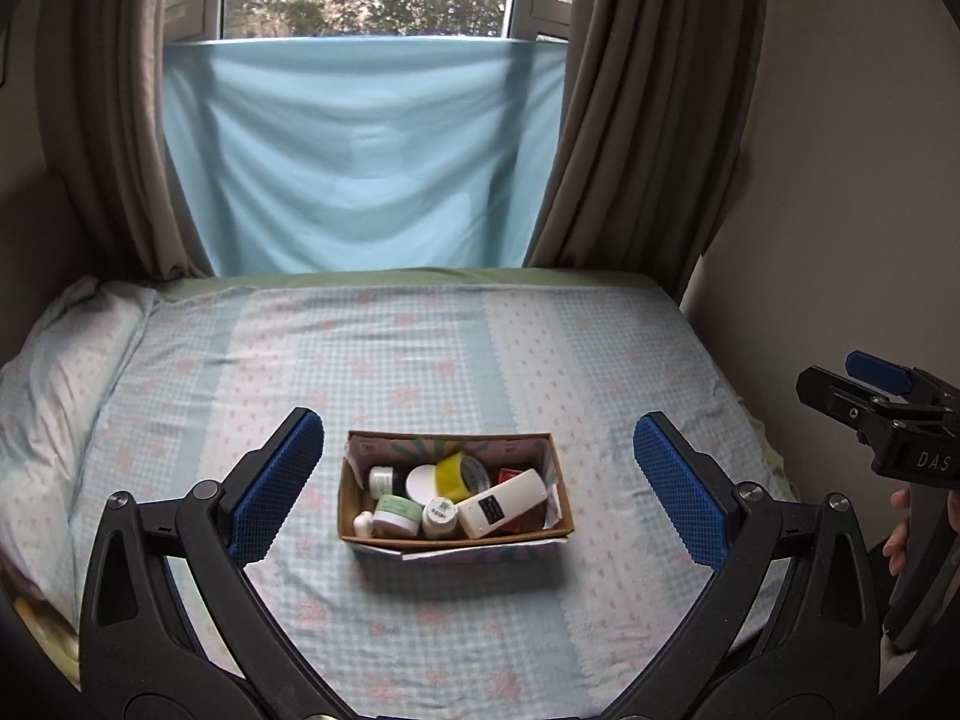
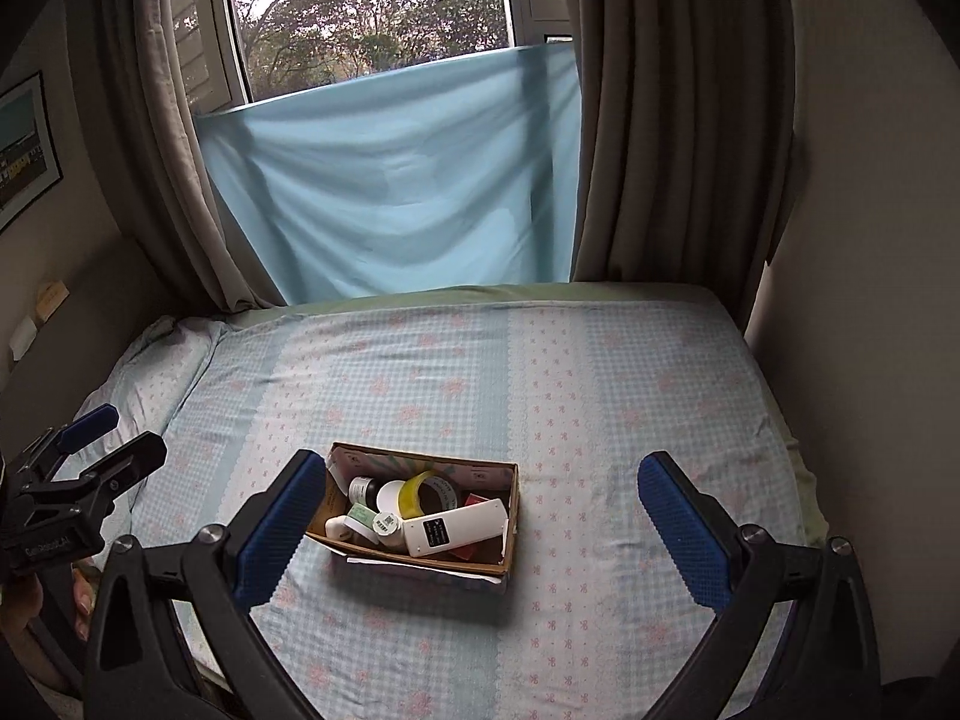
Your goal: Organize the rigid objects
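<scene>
Blue-padded fingers of the left gripper (image 1: 477,489) stand spread wide and released at the bottom of the frame, flanking a cardboard box (image 1: 455,541) on the bed (image 1: 420,348). Inside lie a white remote control (image 1: 503,503), yellow tape roll (image 1: 461,475), and small jars. From its own view the right gripper (image 2: 483,525) is likewise released, box at lower centre.
</scene>
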Demonstrator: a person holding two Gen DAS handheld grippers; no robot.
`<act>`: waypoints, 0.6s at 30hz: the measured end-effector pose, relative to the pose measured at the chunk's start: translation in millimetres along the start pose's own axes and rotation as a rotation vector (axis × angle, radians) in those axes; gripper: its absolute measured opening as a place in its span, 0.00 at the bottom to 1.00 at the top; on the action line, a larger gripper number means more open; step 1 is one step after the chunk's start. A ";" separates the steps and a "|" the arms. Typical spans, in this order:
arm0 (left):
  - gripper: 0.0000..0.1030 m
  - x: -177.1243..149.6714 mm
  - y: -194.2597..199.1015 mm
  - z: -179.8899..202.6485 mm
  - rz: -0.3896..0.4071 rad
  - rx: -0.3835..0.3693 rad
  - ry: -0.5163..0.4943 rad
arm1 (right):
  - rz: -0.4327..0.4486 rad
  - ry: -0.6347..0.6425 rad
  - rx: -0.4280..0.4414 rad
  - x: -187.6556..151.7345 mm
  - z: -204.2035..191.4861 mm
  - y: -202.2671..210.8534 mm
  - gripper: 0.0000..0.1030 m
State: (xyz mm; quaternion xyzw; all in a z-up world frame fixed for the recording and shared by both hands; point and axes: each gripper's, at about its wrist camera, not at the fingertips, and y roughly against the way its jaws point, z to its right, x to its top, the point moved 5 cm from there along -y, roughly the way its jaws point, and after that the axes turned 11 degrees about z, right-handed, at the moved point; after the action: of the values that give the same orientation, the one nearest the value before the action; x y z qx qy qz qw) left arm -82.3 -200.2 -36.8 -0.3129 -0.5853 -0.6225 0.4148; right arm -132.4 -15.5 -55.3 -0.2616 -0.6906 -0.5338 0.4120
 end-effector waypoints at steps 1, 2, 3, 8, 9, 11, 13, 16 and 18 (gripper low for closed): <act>1.00 0.0 4.4 6.7 0.011 0.008 -0.003 | 0.013 0.003 -0.010 -0.7 3.8 5.9 1.00; 1.00 -0.3 8.0 12.7 0.021 0.013 -0.005 | 0.024 0.008 -0.021 -2.1 7.5 10.7 1.00; 1.00 -1.1 11.6 18.5 0.028 0.015 -0.002 | 0.031 0.013 -0.029 -4.4 11.3 14.2 1.00; 1.00 -9.3 19.1 43.1 0.042 0.018 -0.010 | 0.054 0.004 -0.047 -10.4 32.4 27.2 1.00; 1.00 -10.3 20.3 47.6 0.045 0.021 -0.017 | 0.054 0.008 -0.052 -10.8 34.4 28.4 1.00; 1.00 -11.3 21.5 55.1 0.058 0.030 -0.029 | 0.060 0.017 -0.055 -12.0 39.1 32.2 1.00; 1.00 -11.6 21.3 60.2 0.068 0.040 -0.039 | 0.064 0.014 -0.057 -12.8 43.5 35.1 1.00; 1.00 -11.2 19.4 67.4 0.067 0.041 -0.041 | 0.070 0.003 -0.065 -13.0 50.9 40.3 1.00; 1.00 -11.2 18.6 69.0 0.067 0.040 -0.043 | 0.076 0.002 -0.074 -12.3 55.5 44.3 1.00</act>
State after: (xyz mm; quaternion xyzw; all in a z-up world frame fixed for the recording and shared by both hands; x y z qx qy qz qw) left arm -67.3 -129.8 -29.7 -0.3373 -0.5954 -0.5897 0.4291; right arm -106.6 51.3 -47.6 -0.3021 -0.6595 -0.5432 0.4227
